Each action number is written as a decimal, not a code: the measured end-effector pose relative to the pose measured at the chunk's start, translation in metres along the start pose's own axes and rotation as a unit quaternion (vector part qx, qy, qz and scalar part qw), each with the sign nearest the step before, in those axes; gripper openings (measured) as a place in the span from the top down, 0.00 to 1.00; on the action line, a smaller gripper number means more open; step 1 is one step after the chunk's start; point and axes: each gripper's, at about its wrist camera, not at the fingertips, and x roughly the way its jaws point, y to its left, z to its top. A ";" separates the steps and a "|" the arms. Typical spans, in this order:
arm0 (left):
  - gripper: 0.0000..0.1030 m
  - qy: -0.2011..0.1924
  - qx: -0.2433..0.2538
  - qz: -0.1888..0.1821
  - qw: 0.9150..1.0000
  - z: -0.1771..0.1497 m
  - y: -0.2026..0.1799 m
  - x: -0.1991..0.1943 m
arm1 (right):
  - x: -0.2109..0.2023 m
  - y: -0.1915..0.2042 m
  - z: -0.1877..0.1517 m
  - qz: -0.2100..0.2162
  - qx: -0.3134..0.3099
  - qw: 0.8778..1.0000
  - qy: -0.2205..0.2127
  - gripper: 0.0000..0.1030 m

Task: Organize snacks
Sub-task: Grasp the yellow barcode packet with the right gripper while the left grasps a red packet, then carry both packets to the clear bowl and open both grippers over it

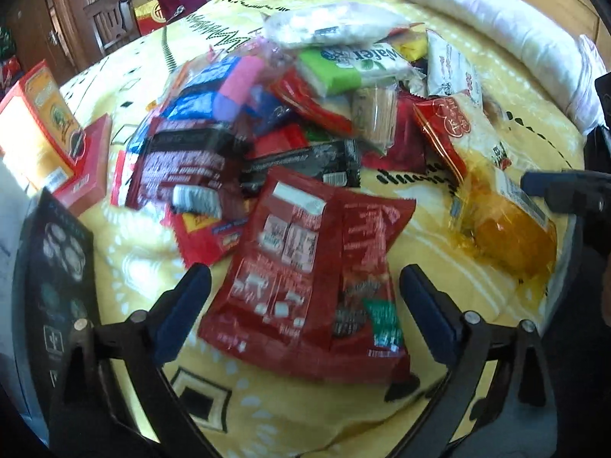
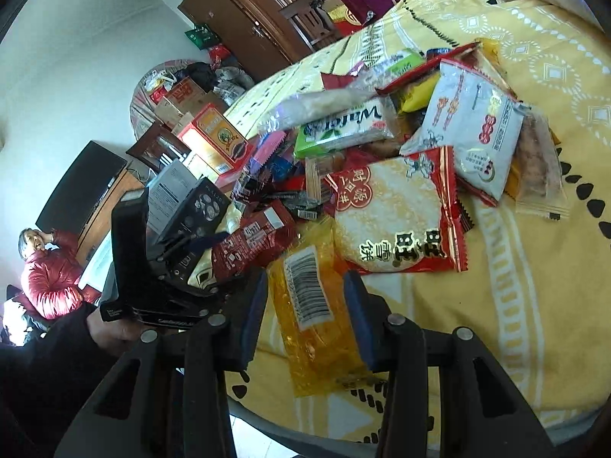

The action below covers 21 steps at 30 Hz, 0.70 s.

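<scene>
A pile of snack packets lies on a yellow patterned bedspread [image 1: 420, 206]. My left gripper [image 1: 305, 301] is open, its fingers either side of a big red packet [image 1: 305, 286] that lies flat at the front of the pile. My right gripper [image 2: 303, 305] is open around a clear orange packet with a barcode [image 2: 313, 305], which also shows in the left wrist view [image 1: 504, 225]. Behind it lie a red-and-white rice cracker packet [image 2: 397, 213], a green wafer packet [image 2: 343, 126] and a white packet [image 2: 473, 129].
A black box [image 1: 57, 267] stands at the left edge of the bed, with an orange box [image 1: 34, 129] and a red box [image 1: 88, 168] behind it. A white duvet [image 1: 477, 19] is bunched at the back. A person in a red jacket [image 2: 49, 278] sits left.
</scene>
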 end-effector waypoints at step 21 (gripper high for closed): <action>0.79 -0.033 -0.055 -0.038 0.997 -0.013 0.003 -0.019 | 0.052 0.026 -0.017 -0.112 -0.121 0.984 0.068 0.45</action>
